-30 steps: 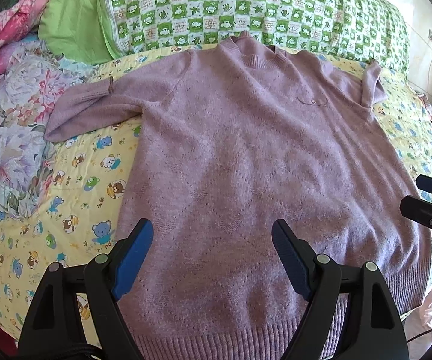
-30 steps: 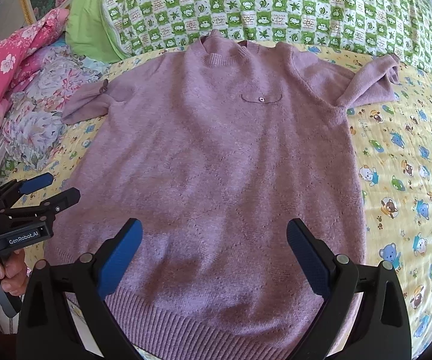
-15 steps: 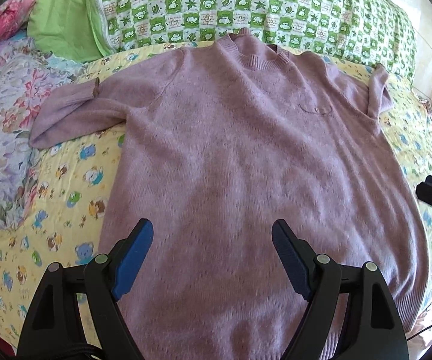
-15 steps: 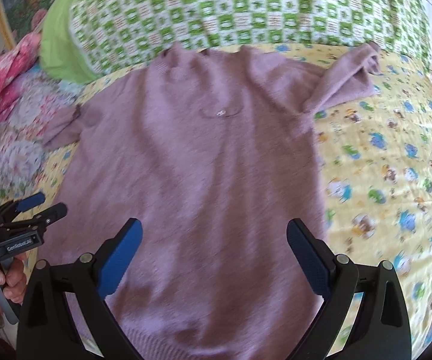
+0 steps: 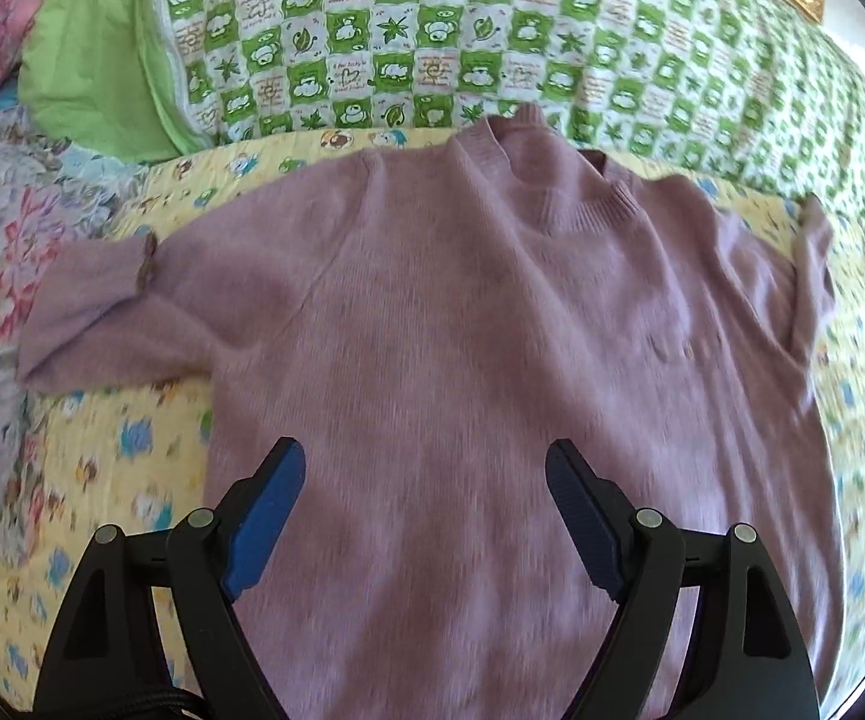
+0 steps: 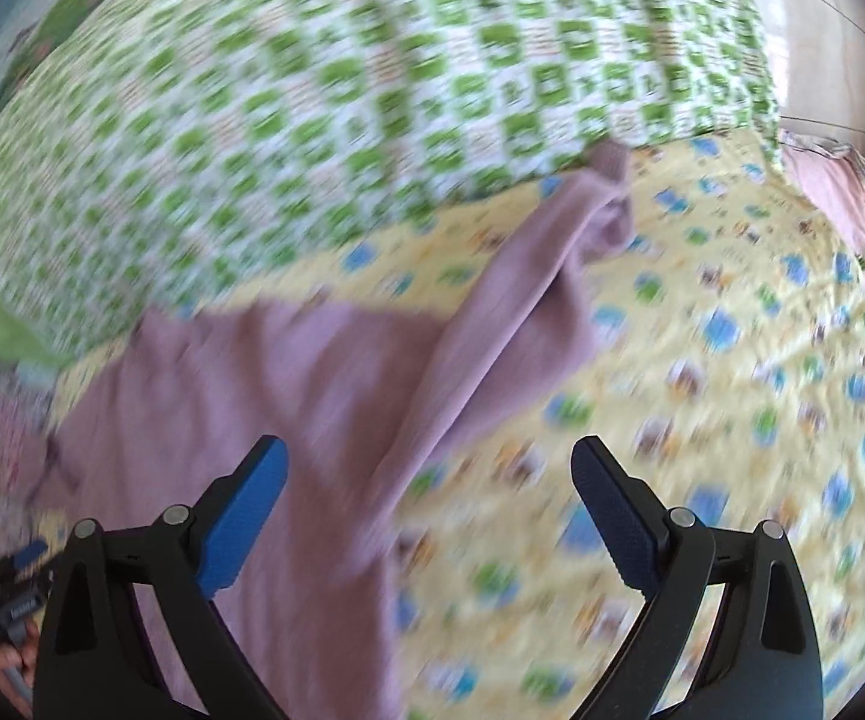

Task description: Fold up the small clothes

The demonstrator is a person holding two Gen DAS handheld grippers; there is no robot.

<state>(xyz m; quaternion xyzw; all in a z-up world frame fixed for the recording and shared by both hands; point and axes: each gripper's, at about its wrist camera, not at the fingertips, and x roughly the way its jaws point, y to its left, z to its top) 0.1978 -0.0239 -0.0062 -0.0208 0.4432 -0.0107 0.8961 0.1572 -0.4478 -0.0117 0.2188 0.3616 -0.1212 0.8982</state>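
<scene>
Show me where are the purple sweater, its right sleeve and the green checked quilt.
purple sweater (image 5: pixel 492 360): left wrist view, middle of its body.
right sleeve (image 6: pixel 528 276): right wrist view, mid-sleeve.
green checked quilt (image 5: pixel 492 48): left wrist view, its patterned face.

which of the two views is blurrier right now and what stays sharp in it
Right wrist view: heavily motion-smeared, the sweater and yellow sheet streaked, only the right claw crisp. Left wrist view: milder blur low on the sweater, green quilt fairly sharp.
</scene>
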